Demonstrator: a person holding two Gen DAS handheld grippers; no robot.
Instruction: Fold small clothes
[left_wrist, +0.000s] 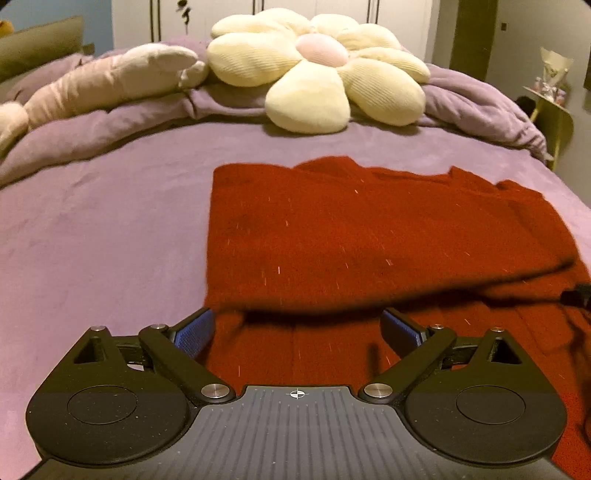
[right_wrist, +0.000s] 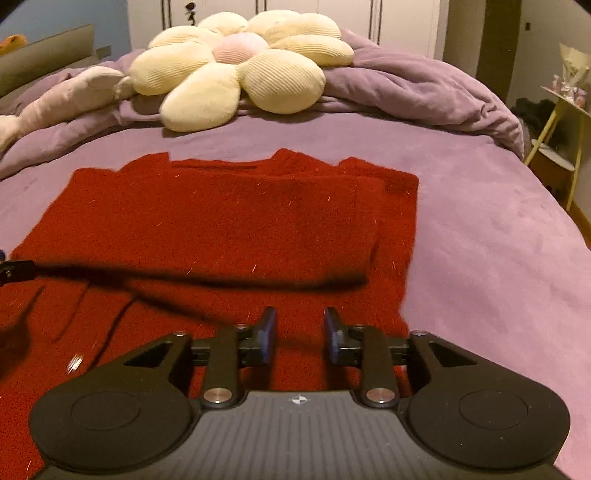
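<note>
While both tongs hang just over the near part of it, the red sweater (left_wrist: 369, 236) lies spread on the purple bed (left_wrist: 92, 229), its fuzzy knit flecked with pale fibres. It looks partly folded: a doubled upper layer ends in a thick edge that casts a dark shadow across the lower layer nearer the cameras. In the left wrist view the sweater's left side runs as a straight vertical edge, while its far edge is uneven, with small bumps and steps. In the right wrist view the sweater (right_wrist: 221, 221) shows a narrower folded panel lying on a wider one, whose right side steps out just beyond it.

The left tongs (left_wrist: 297, 332) are spread wide, the blue pads (left_wrist: 194, 334) far apart, holding nothing, with the left pad at the sweater's left edge. The right tongs (right_wrist: 300, 334) are released too, though with a much narrower gap, and nothing sits between the pads (right_wrist: 269, 332); red knit shows beneath the gap.

Farther up the bed a cream flower-shaped cushion (left_wrist: 314, 70) with a pink centre rests against a rumpled purple duvet (left_wrist: 480, 107), well apart from the sweater, with a pale plush toy (left_wrist: 110, 81) to its left. A yellow side table (right_wrist: 565, 122) stands off the bed's right side.
</note>
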